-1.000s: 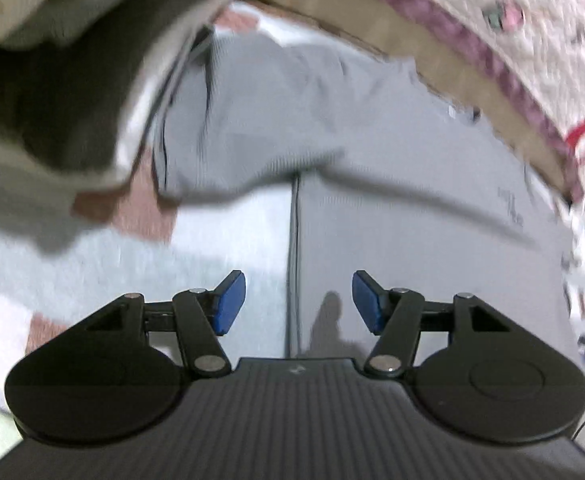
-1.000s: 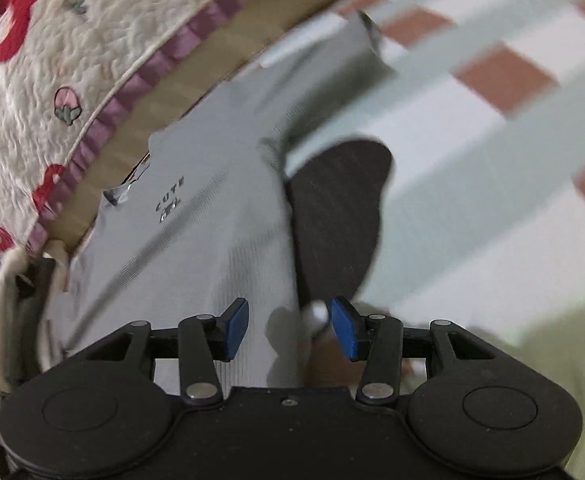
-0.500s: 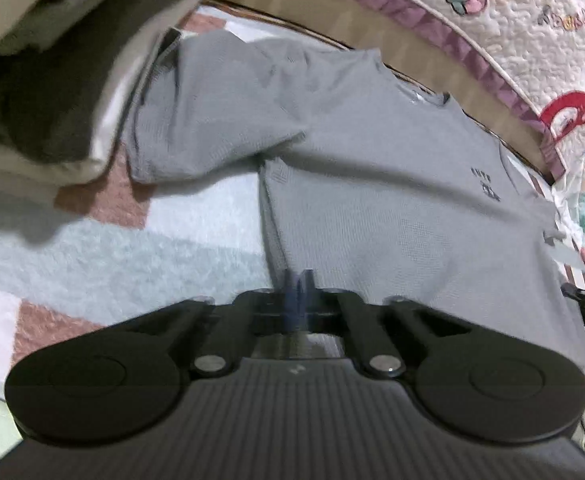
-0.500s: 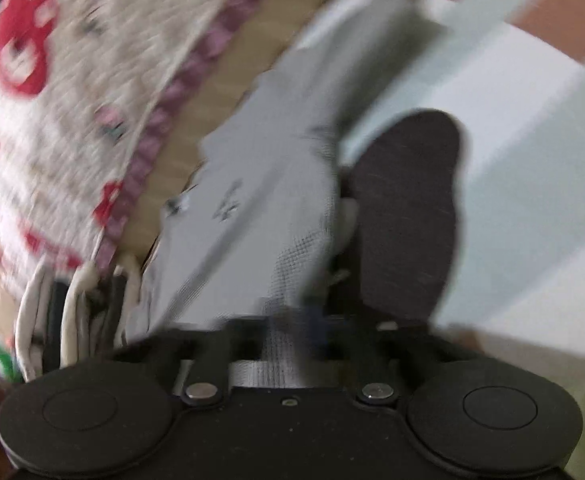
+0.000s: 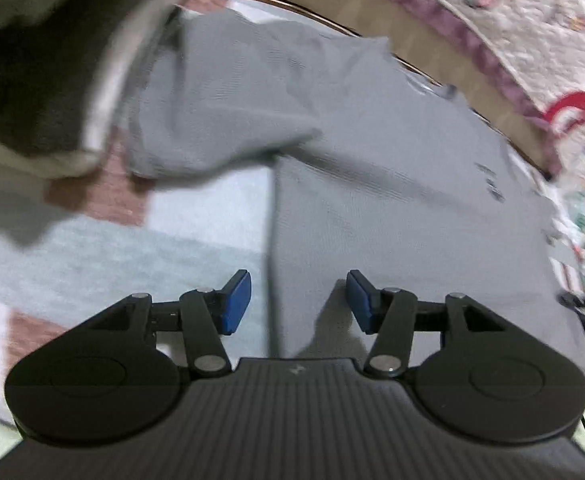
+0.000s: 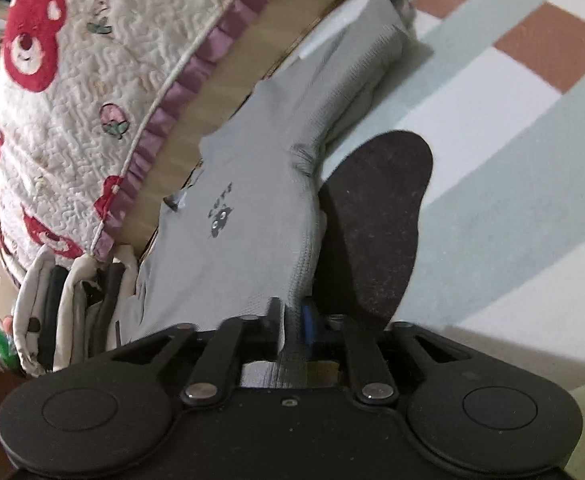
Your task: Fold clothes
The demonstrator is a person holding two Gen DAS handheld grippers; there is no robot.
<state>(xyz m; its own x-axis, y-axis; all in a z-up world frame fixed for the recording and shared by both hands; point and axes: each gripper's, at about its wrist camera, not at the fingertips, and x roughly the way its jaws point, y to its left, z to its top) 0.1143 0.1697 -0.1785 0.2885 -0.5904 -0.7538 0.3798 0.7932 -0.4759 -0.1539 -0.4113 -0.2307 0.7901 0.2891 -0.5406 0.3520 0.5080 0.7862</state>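
Observation:
A grey long-sleeved shirt (image 5: 392, 168) with a small dark chest print lies spread on a checked rug. My left gripper (image 5: 298, 300) is open and empty, low over the shirt's left side edge near the hem. My right gripper (image 6: 292, 320) is shut on the grey shirt (image 6: 252, 208), pinching its right hem edge and lifting it, so the cloth stands up from the rug with a dark shadow beneath. The right sleeve (image 6: 376, 44) stretches away along the rug.
A stack of folded clothes (image 5: 32, 92) sits to the left of the shirt and also shows in the right wrist view (image 6: 72, 308). A quilted bedspread with red bears (image 6: 92, 80) hangs over a wooden bed edge (image 5: 372, 28) behind. The rug (image 6: 512, 160) extends to the right.
My left gripper was shut at the shirt's edge half a second ago and has opened again. My right gripper stays shut on the hem and holds it raised.

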